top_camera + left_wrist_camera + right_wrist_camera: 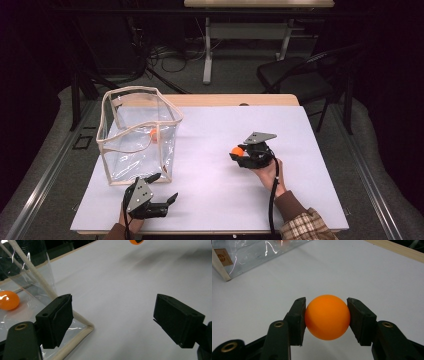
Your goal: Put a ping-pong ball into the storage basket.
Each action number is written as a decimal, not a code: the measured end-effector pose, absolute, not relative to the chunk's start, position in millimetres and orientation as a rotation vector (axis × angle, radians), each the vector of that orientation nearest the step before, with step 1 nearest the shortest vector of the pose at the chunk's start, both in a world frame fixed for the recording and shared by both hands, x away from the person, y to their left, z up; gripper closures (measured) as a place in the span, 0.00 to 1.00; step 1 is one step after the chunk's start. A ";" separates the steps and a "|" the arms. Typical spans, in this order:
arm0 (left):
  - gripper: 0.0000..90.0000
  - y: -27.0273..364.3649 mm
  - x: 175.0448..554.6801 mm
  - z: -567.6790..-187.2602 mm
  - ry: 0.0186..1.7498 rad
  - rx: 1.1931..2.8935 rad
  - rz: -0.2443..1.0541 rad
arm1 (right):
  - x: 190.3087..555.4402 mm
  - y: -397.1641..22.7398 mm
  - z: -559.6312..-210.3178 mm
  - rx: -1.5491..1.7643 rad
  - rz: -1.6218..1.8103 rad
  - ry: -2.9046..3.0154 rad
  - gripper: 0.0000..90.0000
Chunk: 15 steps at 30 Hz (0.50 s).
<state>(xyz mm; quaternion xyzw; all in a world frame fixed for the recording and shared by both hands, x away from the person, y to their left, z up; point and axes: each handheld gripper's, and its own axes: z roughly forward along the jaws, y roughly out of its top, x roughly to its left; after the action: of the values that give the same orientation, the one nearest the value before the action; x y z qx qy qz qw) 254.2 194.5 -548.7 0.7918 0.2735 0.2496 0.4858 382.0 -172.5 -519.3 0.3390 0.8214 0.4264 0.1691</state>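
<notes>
White table, clear bin, one orange ball in the grip

White, matte table [210, 200], flat and smooth, wooden edge at twelve o'clock. Clear plastic bin [137, 135] with cream fabric trim, boxy and open-topped, soft-walled and glossy, standing at about nine o'clock on the table. Inside it, on the floor of the bin, a second orange ball [8, 300], smooth and round.

Left gripper [162, 187] at seven o'clock, just below the bin's near corner, jaws spread wide with nothing between them. Right gripper [326, 317] at about four o'clock of the table's middle, jaws clamped on the orange ball [327, 317], one pad on each side, ball round with no long axis, hard-looking and matte. Held ball low over the table or on it; cannot tell which.

Key relation: bin's open top toward ten o'clock from the held ball in the high view, well apart, rim higher than the ball. Likely calls for a lift and a carry across toward the bin, then release above the rim. Right hand [268, 172] the one with the load; left hand nearer the bin, free to steady its wall.
</notes>
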 end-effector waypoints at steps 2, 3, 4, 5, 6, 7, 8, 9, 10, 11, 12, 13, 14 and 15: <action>0.18 194.6 254.2 -548.7 0.666 1.925 0.608 | 381.8 -170.8 -519.4 0.959 1.213 2.337 0.57; 0.18 194.5 254.2 -548.6 0.665 1.925 0.608 | 381.9 -170.1 -519.5 0.957 1.212 2.335 0.57; 0.18 194.3 254.2 -548.7 0.666 1.924 0.609 | 382.0 -169.3 -519.5 0.956 1.214 2.334 0.57; 0.18 194.3 254.1 -548.7 0.666 1.923 0.609 | 382.0 -168.4 -519.5 0.954 1.216 2.336 0.57; 0.18 194.4 254.2 -548.6 0.666 1.924 0.608 | 382.0 -167.5 -519.3 0.946 1.216 2.333 0.57; 0.18 194.5 254.2 -548.6 0.666 1.924 0.607 | 381.7 -166.5 -519.1 0.946 1.219 2.332 0.57; 0.18 194.5 254.3 -548.6 0.665 1.924 0.607 | 381.7 -165.6 -518.7 0.942 1.220 2.332 0.57; 0.18 194.5 254.3 -548.6 0.665 1.925 0.606 | 381.6 -164.9 -518.4 0.938 1.223 2.328 0.57; 0.18 194.5 254.3 -548.6 0.665 1.924 0.606 | 381.4 -164.1 -518.0 0.938 1.224 2.329 0.57; 0.18 194.6 254.4 -548.6 0.664 1.924 0.607 | 381.3 -163.4 -517.6 0.936 1.225 2.329 0.57; 0.18 194.5 254.4 -548.5 0.664 1.923 0.607 | 381.2 -162.9 -517.3 0.933 1.228 2.326 0.57; 0.18 194.5 254.5 -548.5 0.663 1.923 0.607 | 381.1 -162.4 -516.9 0.929 1.229 2.323 0.57; 0.18 194.5 254.6 -548.5 0.663 1.923 0.607 | 381.1 -161.8 -516.6 0.928 1.232 2.323 0.57; 0.18 194.3 254.5 -548.6 0.665 1.922 0.605 | 381.0 -161.3 -516.3 0.927 1.234 2.320 0.56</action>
<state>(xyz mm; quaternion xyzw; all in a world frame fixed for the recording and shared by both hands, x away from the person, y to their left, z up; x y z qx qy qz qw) 254.5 194.3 -548.6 0.7905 0.2735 0.2489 0.4881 381.0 -161.3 -516.3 0.3274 0.8196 0.4358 0.1765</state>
